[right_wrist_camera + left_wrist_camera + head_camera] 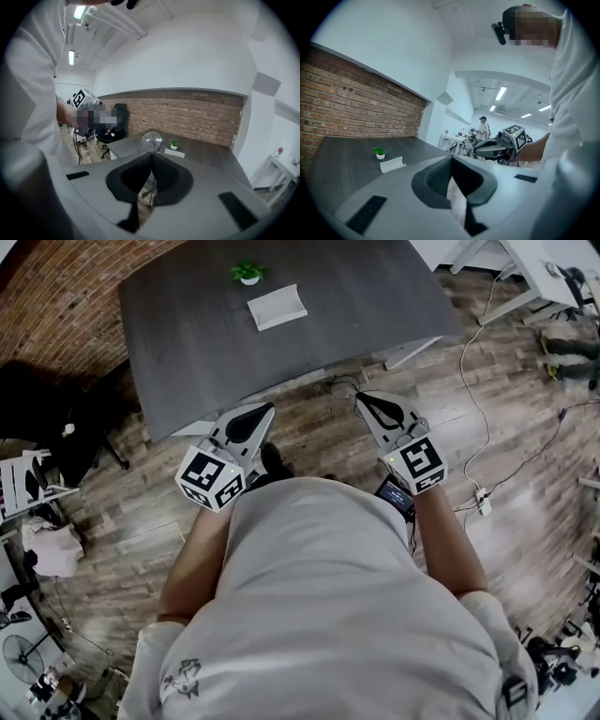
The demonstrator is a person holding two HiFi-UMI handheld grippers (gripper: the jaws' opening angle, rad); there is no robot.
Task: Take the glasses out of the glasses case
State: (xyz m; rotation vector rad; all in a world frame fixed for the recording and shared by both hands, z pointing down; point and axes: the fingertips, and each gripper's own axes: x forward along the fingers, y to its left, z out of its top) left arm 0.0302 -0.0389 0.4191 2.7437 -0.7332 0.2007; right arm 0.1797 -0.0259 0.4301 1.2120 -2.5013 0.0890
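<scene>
Left gripper [265, 412]: held over the wood floor [319, 423] at the near edge of the grey table [187, 343], pointing toward the table. In its own view the jaws are pressed together at the tips [451, 160], with nothing between them.

Glasses case [277, 307]: white, flat and rectangular, lying on the far middle of the table, with a small potted plant [248, 273] just beyond it. The case is well apart from both grippers and roughly midway between their two lines of aim. From the left gripper it shows far off and left of the jaw tips [392, 164]. From the right gripper it shows far off and slightly right of them [174, 153].

Right gripper [361, 399]: also short of the table's near edge and over the floor. Its jaws are closed tip to tip [151, 157] and hold nothing.

Neither gripper touches the case or the table.
</scene>
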